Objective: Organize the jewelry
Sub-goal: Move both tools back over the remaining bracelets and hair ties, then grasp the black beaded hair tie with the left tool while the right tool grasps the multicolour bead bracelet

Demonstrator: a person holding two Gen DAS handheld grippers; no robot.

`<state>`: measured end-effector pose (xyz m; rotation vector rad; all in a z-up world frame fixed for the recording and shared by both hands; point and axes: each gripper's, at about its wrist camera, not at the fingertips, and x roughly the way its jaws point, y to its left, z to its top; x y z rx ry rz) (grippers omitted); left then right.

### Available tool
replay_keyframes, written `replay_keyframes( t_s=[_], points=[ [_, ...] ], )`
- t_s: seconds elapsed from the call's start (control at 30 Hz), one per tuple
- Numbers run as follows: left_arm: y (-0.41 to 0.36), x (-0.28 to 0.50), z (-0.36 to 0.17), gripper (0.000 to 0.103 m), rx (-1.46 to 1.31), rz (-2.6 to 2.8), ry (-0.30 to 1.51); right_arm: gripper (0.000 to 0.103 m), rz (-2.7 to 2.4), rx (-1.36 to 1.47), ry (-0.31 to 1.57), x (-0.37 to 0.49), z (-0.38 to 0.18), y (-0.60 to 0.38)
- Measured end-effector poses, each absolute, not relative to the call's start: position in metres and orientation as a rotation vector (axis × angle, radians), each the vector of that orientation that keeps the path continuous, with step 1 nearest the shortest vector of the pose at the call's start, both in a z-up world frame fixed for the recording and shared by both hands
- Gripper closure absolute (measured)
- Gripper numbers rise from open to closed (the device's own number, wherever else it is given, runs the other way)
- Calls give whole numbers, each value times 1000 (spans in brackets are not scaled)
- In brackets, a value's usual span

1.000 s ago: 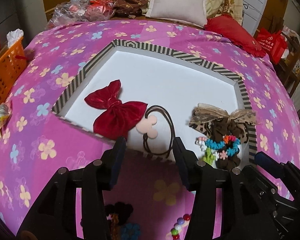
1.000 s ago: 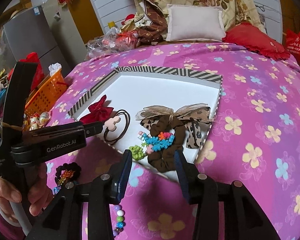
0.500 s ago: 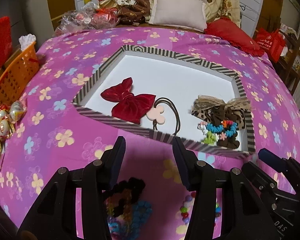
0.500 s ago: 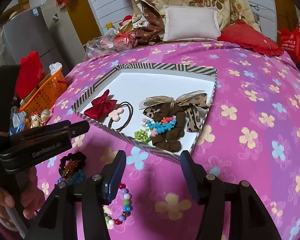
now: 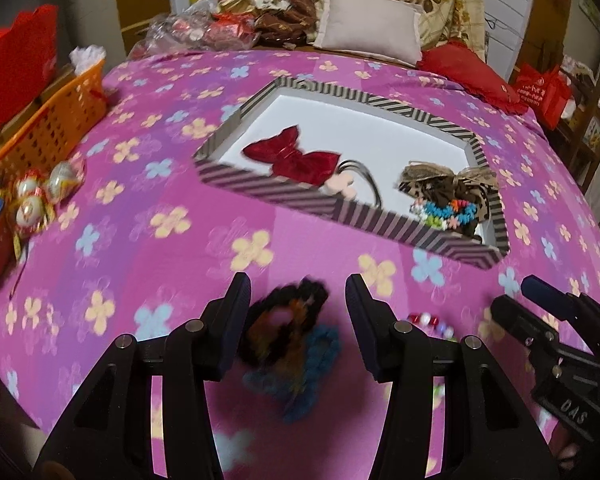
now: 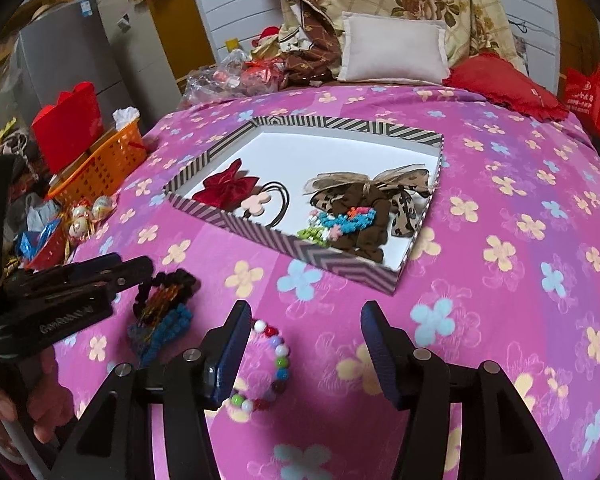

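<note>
Both tongs stand wide and hold nothing: the left gripper (image 5: 296,316) hangs low over the flowered bedspread (image 5: 140,248) with a dark hair tie (image 5: 288,340), tangled with orange and blue, lying between its fingers but apparently not pinched, and the right gripper (image 6: 304,344) hovers just beside it, a bead bracelet (image 6: 268,364) lying on the cloth by its left finger (image 6: 232,344). From the right wrist view the same hair tie (image 6: 164,308) sits just in front of the left gripper's tips. Farther out on the bedspread lies the striped box (image 6: 300,252), well apart from both loose pieces. Inside it already rest a red bow (image 6: 226,188), a thin dark loop with a pale flower charm (image 6: 256,202), a brown leopard-print bow (image 6: 364,200) and a bright knitted band (image 6: 340,220). Beyond, an orange basket (image 6: 100,164) stands at the bed's edge and a pale pillow (image 6: 392,52) at its head. Judging by this, the sorting is more than half done: four pieces are in the box, and the hair tie and the bracelet are left to go in, the hair tie looking like the next pick
</note>
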<state>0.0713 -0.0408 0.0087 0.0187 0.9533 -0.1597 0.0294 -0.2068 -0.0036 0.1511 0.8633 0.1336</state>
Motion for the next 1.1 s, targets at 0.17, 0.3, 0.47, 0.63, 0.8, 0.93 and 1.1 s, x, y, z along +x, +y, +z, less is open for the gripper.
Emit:
replay_keyframes(
  t_s=[0.17, 0.3, 0.47, 0.63, 0.8, 0.93, 1.1],
  points=[
    [-6, 55, 5, 54, -39, -140, 973, 48, 145, 145, 881, 21, -10, -200],
    [16, 40, -2, 54, -60, -143, 991, 48, 159, 139, 898, 16, -18, -194],
    [27, 30, -13, 54, -64, -149, 1020, 48, 179, 121, 915, 14, -23, -183],
    [29, 37, -20, 54, -92, -160, 1041, 48, 189, 107, 916, 14, -22, -178],
    [31, 51, -25, 54, -121, -160, 1054, 48, 196, 107, 919, 16, -23, -177],
    [29, 61, -28, 54, -136, -174, 1058, 48, 211, 99, 922, 18, -25, -171],
    [22, 74, -30, 54, -125, -192, 1060, 48, 220, 85, 925, 20, -28, -167]
  ],
)
